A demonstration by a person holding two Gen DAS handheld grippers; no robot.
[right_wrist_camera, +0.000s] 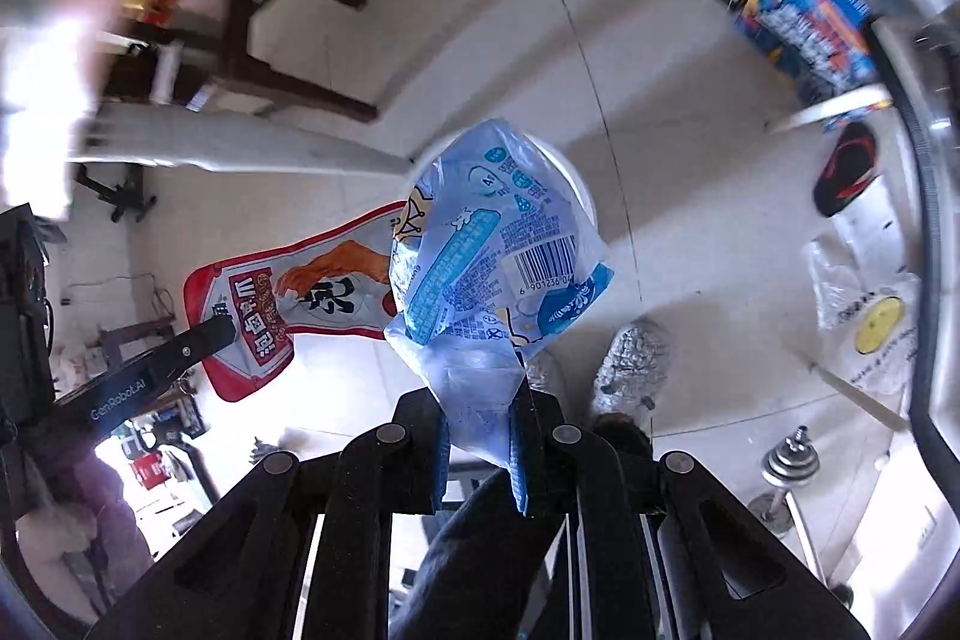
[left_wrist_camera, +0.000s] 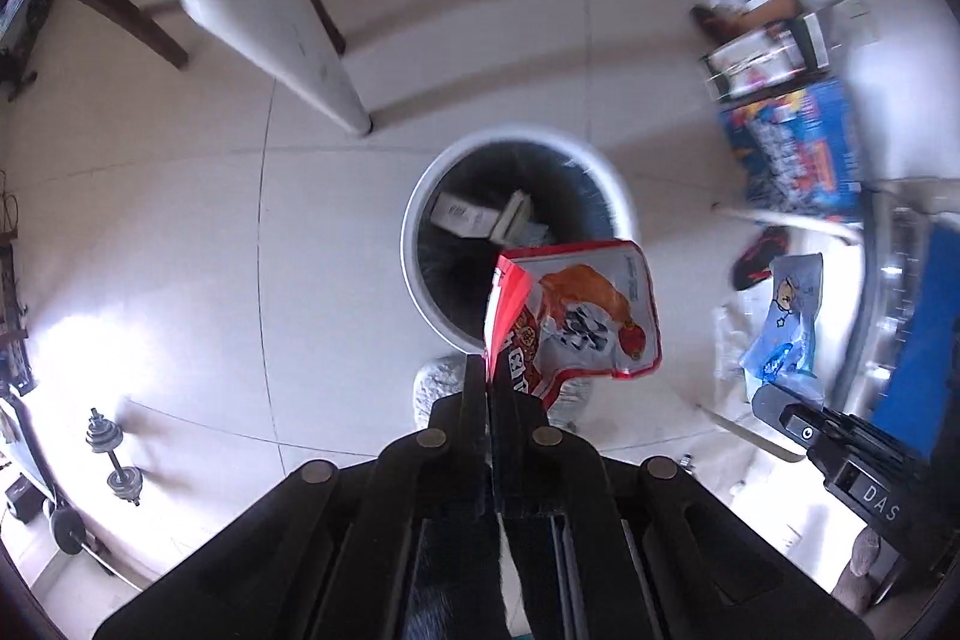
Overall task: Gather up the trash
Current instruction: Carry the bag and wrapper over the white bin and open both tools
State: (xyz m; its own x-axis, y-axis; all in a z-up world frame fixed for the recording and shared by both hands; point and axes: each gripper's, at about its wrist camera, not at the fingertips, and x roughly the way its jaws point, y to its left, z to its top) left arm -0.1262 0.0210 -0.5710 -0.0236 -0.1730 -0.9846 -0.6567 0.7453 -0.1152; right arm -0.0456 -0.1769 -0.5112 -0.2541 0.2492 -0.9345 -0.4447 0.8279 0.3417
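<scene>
My left tongs (left_wrist_camera: 487, 370) are clamped on the red snack wrapper (left_wrist_camera: 576, 316), which hangs over the near rim of the white trash bin (left_wrist_camera: 414, 244) on the tiled floor (left_wrist_camera: 180, 232). My right tongs (right_wrist_camera: 480, 400) pinch the blue snack bag (right_wrist_camera: 492, 244), which hides most of the bin from that camera.

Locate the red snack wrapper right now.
In the left wrist view the red snack wrapper hangs pinched in the left gripper, over the near rim of the white trash bin on the floor.
</scene>
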